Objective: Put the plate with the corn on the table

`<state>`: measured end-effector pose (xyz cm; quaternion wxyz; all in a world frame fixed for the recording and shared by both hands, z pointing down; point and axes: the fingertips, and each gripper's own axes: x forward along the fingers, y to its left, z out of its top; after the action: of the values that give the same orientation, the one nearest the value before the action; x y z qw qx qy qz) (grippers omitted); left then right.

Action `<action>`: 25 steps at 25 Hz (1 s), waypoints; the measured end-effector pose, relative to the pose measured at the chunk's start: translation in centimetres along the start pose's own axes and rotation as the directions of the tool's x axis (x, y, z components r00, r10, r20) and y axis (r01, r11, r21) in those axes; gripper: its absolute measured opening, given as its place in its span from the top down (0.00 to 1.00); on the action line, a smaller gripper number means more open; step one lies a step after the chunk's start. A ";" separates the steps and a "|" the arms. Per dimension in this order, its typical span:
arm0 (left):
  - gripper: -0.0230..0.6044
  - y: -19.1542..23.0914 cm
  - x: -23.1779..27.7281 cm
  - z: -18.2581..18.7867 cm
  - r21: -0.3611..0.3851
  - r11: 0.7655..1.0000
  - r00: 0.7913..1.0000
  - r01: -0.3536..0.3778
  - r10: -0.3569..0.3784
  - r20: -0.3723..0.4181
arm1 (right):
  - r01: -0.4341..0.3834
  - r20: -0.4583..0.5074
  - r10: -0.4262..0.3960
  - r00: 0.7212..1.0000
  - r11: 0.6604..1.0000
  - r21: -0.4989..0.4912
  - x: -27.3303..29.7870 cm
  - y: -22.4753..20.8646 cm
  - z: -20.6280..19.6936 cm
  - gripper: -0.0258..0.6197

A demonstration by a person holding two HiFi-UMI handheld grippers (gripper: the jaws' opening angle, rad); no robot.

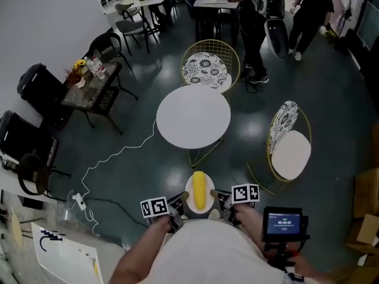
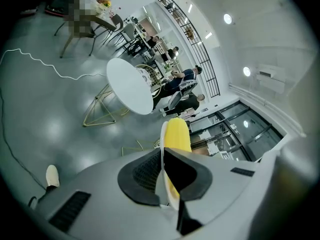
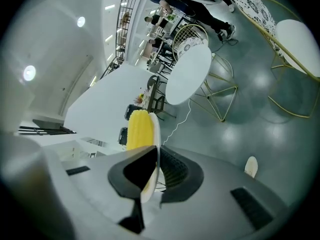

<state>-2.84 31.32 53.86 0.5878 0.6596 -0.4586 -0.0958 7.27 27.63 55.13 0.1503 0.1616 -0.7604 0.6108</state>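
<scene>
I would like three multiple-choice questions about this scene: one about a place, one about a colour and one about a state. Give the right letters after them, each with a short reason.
1. Where is the plate?
A. on the round table
B. in the air, between the two claws
C. on a chair seat

2. What colour is the corn?
A. white
B. green
C. yellow

3. What is the state of the left claw?
A. shut on the plate's rim
B. open and empty
C. shut on the corn

Answers:
1 B: the left claw and the right claw hold it close to the person, short of the round table.
2 C: the cob shows yellow on the white plate.
3 A: its jaws pinch the rim.
</scene>
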 end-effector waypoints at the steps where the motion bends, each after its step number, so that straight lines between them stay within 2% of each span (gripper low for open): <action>1: 0.93 -0.1 0.5 -0.2 0.000 1.000 1.000 -0.003 0.003 0.001 | -0.002 -0.003 0.002 1.000 1.000 0.001 -0.3 -0.4 0.2 0.91; 11: 0.92 -2.1 4.7 1.0 -0.014 1.000 1.000 -0.019 0.019 0.017 | -0.011 -0.027 0.011 1.000 1.000 0.001 -2.3 -2.2 4.4 0.91; 16: 0.92 -1.6 5.9 2.3 -0.018 1.000 1.000 -0.003 0.003 0.008 | 0.011 -0.019 -0.011 1.000 1.000 0.005 -1.8 -2.8 5.8 0.91; 22: 0.93 -0.7 7.3 5.4 -0.011 1.000 1.000 0.008 -0.008 -0.017 | 0.027 -0.003 -0.027 1.000 1.000 0.016 0.1 -2.9 8.5 0.91; 25: 0.92 1.4 7.9 9.2 -0.021 1.000 0.999 0.003 -0.004 -0.039 | 0.045 -0.003 -0.045 0.999 0.998 0.034 3.4 -3.0 11.0 0.91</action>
<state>-5.23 19.51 55.60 0.6031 0.6560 -0.4451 -0.0886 5.14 16.09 56.95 0.1621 0.1802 -0.7459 0.6204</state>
